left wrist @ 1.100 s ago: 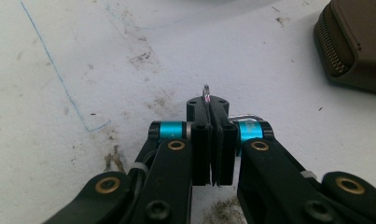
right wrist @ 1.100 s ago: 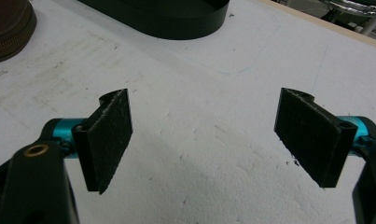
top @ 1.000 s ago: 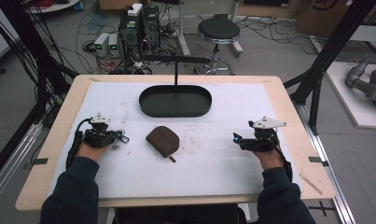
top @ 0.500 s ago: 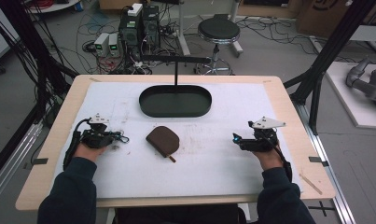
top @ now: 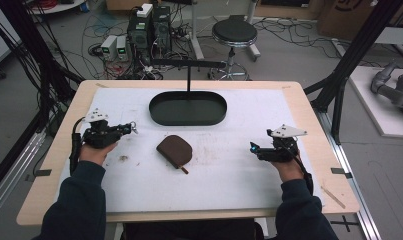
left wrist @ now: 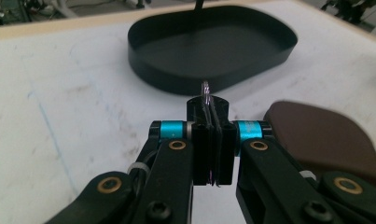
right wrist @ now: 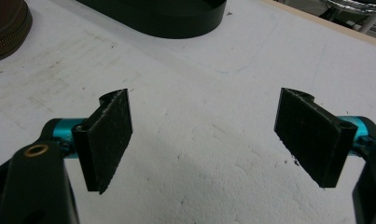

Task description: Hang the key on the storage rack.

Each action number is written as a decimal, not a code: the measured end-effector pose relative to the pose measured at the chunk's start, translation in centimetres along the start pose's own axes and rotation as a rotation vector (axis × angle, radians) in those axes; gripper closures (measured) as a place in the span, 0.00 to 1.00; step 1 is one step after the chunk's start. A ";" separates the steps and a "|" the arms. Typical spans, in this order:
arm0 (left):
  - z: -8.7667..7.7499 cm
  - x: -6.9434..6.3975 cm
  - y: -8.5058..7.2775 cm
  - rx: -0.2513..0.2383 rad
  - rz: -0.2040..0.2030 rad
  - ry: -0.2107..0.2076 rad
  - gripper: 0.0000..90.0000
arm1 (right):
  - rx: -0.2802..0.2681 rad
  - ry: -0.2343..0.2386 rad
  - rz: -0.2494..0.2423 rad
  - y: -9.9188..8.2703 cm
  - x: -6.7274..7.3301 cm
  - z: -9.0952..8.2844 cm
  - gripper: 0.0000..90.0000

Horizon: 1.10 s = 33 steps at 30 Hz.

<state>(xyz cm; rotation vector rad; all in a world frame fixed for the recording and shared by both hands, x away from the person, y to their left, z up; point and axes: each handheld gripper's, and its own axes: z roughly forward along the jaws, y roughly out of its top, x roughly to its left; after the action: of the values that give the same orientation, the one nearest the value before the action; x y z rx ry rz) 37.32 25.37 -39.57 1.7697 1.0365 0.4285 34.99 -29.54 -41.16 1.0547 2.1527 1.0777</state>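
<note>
No text, label, brand, number or sign is legible on anything here.

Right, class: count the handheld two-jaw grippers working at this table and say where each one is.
2. The left black handheld gripper is at the table's left side, jaws shut on a small metal ring. The right black handheld gripper is at the right side, jaws open and empty.

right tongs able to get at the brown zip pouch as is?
Probably yes: the right tongs are open and hold nothing, and bare white mat lies between them and the brown zip pouch.
</note>
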 end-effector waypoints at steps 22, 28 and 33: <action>7.3 1.4 12.0 -0.101 0.089 -0.102 0.98 | -0.028 -0.008 0.027 -0.1 -0.8 0.1 0.22; 9.9 2.1 14.5 -0.091 0.100 -0.117 0.98 | -0.023 -0.009 0.020 -0.1 -0.9 0.1 0.22; 11.1 3.1 14.6 -0.109 0.065 -0.121 0.98 | -0.017 -0.007 0.021 -0.2 -0.8 0.0 0.22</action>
<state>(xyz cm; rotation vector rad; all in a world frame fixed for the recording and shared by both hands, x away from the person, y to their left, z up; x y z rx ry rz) 53.29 19.44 -32.06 1.7130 0.8570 0.4051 35.41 -30.29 -41.28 1.0744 2.1278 1.0991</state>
